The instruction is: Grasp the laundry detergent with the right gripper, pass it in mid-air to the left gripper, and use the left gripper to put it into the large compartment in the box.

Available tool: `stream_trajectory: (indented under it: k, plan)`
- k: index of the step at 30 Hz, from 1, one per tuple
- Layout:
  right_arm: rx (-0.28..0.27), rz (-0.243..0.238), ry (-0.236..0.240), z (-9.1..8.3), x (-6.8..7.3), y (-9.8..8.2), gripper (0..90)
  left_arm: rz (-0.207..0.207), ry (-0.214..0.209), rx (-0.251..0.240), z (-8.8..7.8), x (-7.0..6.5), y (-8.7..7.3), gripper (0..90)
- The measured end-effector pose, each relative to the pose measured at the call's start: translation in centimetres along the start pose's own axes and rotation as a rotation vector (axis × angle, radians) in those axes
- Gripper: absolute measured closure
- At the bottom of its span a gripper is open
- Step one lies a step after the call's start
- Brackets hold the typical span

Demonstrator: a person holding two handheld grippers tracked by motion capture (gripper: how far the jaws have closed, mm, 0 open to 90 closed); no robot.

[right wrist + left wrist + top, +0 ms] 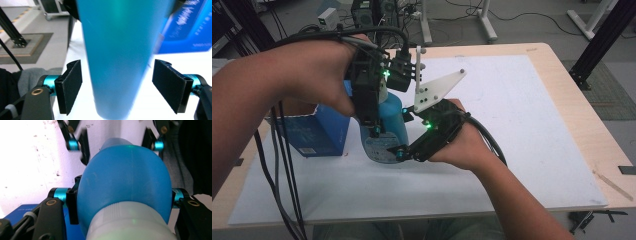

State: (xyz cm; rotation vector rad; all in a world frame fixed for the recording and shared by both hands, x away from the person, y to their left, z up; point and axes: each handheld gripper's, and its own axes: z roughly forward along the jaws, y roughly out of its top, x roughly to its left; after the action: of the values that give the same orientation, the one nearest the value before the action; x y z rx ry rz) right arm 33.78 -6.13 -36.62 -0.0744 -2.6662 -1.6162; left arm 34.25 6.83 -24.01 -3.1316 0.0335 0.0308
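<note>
A person works a blue bottle (pixel 387 125) over the white mat (pixel 522 130) on the tabletop (pixel 562 55), just right of a blue carton (pixel 319 132). The left tongs (pixel 374 131), coming down from above, are clenched on the bottle's shoulder below its pale cap (pixel 130 225), holding it off the mat. The right tongs (pixel 399 152) sit at the bottle's lower end, their black pads (pixel 71 86) standing apart from the blue wall on both sides, released rather than gripping. The step in hand looks like a handover or regrip between hands, with the left carrying the load. Next, the right tongs would need to close squarely on the bottle's body, or draw clear of it, before the left lets go.
</note>
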Motion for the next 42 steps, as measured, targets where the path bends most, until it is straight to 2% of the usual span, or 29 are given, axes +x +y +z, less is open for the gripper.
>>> stream_trajectory:
  k: [4,5,6,7,12,13,15,21,22,23,24,28,29,30,32,35,36,37,39,42]
  plan:
    - [0.021,0.014,-0.009,-1.0,-0.3,-0.2,22.5,-0.006,-0.004,0.0,-0.2,0.0,-0.1,38.7]
    - [0.037,0.02,-0.017,-1.8,-0.4,-0.3,18.2,-0.015,-0.006,-0.001,-0.3,0.0,-0.2,38.7]
    - [0.037,0.02,-0.017,-1.8,-0.4,-0.3,18.2,-0.015,-0.006,-0.001,-0.3,0.0,-0.2,38.7]
    - [0.068,0.026,-0.038,-2.5,-0.7,-0.3,13.1,-0.021,-0.008,-0.002,-0.5,0.1,-0.3,38.7]
    - [0.11,0.032,-0.057,-3.7,-0.9,-0.4,13.1,-0.028,-0.006,0.006,-0.9,0.2,-0.5,38.6]
    - [0.139,0.026,-0.066,-4.7,-1.1,-0.1,10.5,-0.033,-0.006,0.006,-1.0,0.2,-0.5,38.7]
    - [0.186,0.029,-0.093,-5.3,-1.2,0.2,1.3,-0.061,-0.016,0.001,-1.4,0.4,-0.8,38.6]
    - [0.301,-0.015,-0.11,-7.3,-1.2,1.5,0.5,-0.093,-0.041,-0.012,-2.2,0.7,-1.3,38.6]
    - [0.328,-0.024,-0.1,-7.6,-1.3,1.8,0.4,-0.121,-0.042,-0.012,-2.7,0.8,-1.6,38.6]
    - [0.328,-0.024,-0.1,-7.6,-1.3,1.8,0.4,-0.121,-0.042,-0.012,-2.7,0.8,-1.6,38.6]
    - [0.398,-0.04,-0.098,-8.4,-1.3,2.2,0.4,-0.158,-0.046,-0.019,-3.5,1.0,-1.9,38.6]
    - [0.51,-0.057,-0.1,-10.0,-1.4,3.0,0.4,-0.235,-0.058,-0.049,-5.3,1.4,-2.8,38.4]
    - [0.51,-0.057,-0.1,-10.0,-1.4,3.0,0.4,-0.235,-0.058,-0.049,-5.3,1.4,-2.8,38.4]
    - [0.569,-0.067,-0.11,-10.8,-1.3,3.4,0.5,-0.268,-0.064,-0.051,-6.2,1.6,-3.2,38.4]
    - [0.613,-0.078,-0.11,-11.4,-1.3,3.8,0.5,-0.3,-0.069,-0.058,-7.0,1.9,-3.6,38.4]
    - [0.657,-0.083,-0.125,-12.1,-1.4,4.1,0.5,-0.368,-0.084,-0.078,-8.2,2.6,-4.4,38.4]
    - [0.667,-0.084,-0.135,-12.2,-1.4,4.2,0.5,-0.402,-0.091,-0.087,-8.6,2.8,-4.7,38.4]
    - [0.667,-0.084,-0.135,-12.2,-1.4,4.2,0.5,-0.402,-0.091,-0.087,-8.6,2.8,-4.7,38.4]
    - [0.684,-0.083,-0.137,-12.3,-1.5,4.0,0.5,-0.483,-0.101,-0.108,-10.0,3.5,-5.7,38.4]
    - [0.687,-0.084,-0.133,-12.1,-1.5,3.8,0.5,-0.567,-0.107,-0.116,-11.2,3.9,-6.6,38.4]
